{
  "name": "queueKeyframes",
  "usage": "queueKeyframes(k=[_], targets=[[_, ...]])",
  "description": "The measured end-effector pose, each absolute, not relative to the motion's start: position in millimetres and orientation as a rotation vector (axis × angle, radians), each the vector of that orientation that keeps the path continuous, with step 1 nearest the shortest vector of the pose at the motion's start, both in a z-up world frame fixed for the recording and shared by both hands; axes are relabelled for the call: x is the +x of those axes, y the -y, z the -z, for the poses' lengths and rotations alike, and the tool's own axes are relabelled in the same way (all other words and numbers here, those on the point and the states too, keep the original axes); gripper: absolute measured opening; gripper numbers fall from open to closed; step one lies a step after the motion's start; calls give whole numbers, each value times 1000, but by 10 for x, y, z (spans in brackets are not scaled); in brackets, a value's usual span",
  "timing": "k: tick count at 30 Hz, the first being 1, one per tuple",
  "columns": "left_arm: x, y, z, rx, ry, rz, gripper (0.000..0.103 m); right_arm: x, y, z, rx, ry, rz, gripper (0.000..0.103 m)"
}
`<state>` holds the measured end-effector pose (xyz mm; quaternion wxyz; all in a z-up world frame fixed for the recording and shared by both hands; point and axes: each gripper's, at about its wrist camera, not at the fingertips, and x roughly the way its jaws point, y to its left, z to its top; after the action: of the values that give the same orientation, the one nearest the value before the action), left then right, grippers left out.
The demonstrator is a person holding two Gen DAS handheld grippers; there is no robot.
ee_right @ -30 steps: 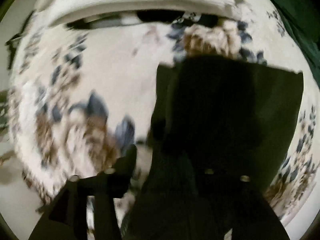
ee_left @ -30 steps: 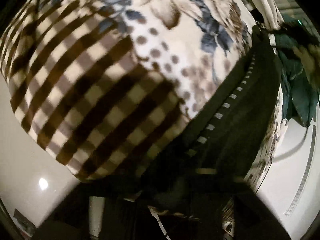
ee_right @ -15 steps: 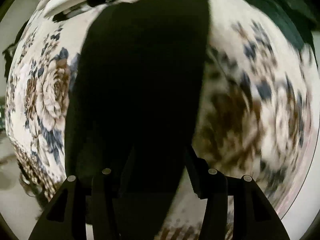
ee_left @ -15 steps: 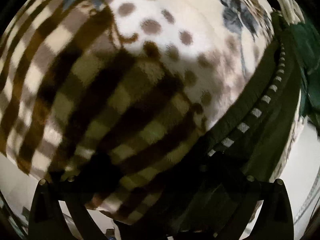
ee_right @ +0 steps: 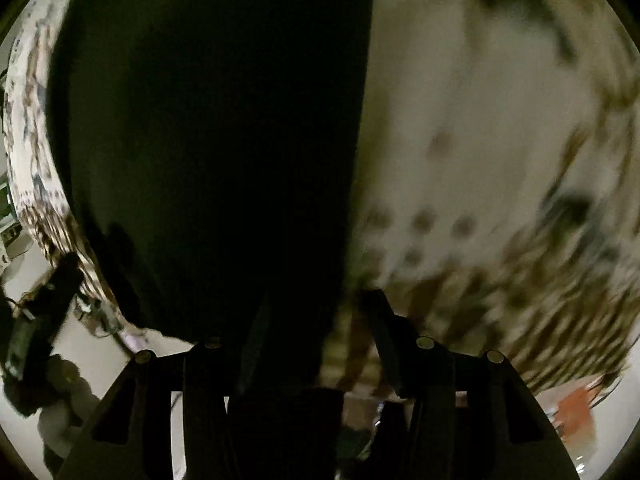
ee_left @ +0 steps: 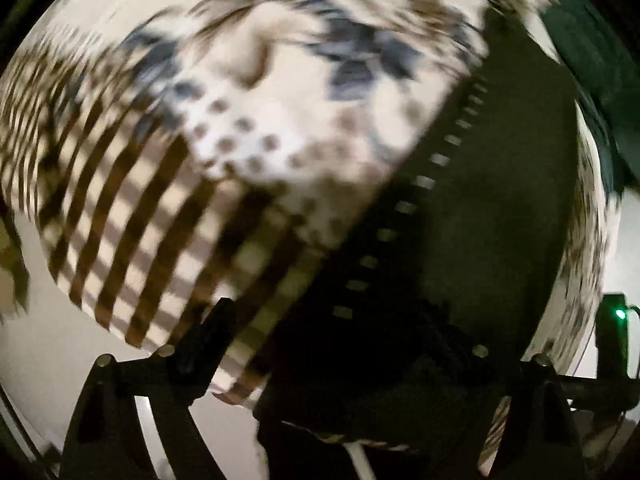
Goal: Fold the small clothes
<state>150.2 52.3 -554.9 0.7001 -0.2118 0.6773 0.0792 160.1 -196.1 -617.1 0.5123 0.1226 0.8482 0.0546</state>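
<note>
Across the patterned blanket (ee_left: 248, 128) the dark garment (ee_left: 480, 248) lies lengthwise away from both tongs, its near end between the spread fingers of the left gripper (ee_left: 340, 344) and right gripper (ee_right: 316, 316) (neither visibly clamping it).

Dim, motion-blurred fisheye views with dark vignetted edges.

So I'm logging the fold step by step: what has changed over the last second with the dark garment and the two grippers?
The dark garment has been laid out long across the patterned blanket, where a second ago it looked shorter and squarer from the right wrist. The left gripper and right gripper both came into view with jaws spread; neither clearly pinches cloth now. The blanket stayed under the garment, with its checked border nearest.
</note>
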Motion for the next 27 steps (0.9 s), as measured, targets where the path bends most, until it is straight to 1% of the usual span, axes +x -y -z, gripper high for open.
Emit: queueKeyframes(k=[1,2,3,4,6,7,8,10,15,17,19,21,25,26,27], targets=[[1541,-418,5554,-425,-1520,-151,76,1551,1950,6216,310,-2047,-130,53],[1572,-329,5576,-374,-1536,-140,49,1501,1941,6265,323,-2048,-125,53],[1601,-236,5625,-324,-1562,-120,33,1471,1935,6289,331,-2039,-115,52],[1622,-154,5695,-295,-1595,-95,4,1454,1943,6291,343,-2023,-108,49],[1638,-70,5724,-269,-1607,-78,3,1431,1927,6279,357,-1998,-91,27],[1636,-49,5692,-252,-1599,-74,3,1405,1940,6272,365,-1992,-88,22],[1626,-36,5655,-228,-1594,-66,1,1387,1975,6255,376,-1990,-95,9],[1608,-51,5588,-199,-1588,-61,1,1339,2016,6194,364,-1978,-101,8],[1472,-445,5455,-187,-1598,-60,1,1194,1892,6097,402,-2002,-134,6],[1485,-490,5498,-174,-1615,-55,1,1143,1836,6070,372,-2006,-158,6],[1517,-477,5604,-161,-1636,-57,1,1076,1840,6160,364,-2020,-143,6],[1596,-491,5700,-158,-1655,-60,1,1044,1867,6254,412,-2040,-112,6],[1703,-522,5637,-224,-1672,-24,3,1171,1854,6287,442,-2067,-138,7],[1787,-546,5588,-261,-1672,-14,5,1198,1871,6265,458,-2069,-159,8],[1828,-587,5524,-313,-1669,-2,5,1252,1889,6264,480,-2071,-168,11]])
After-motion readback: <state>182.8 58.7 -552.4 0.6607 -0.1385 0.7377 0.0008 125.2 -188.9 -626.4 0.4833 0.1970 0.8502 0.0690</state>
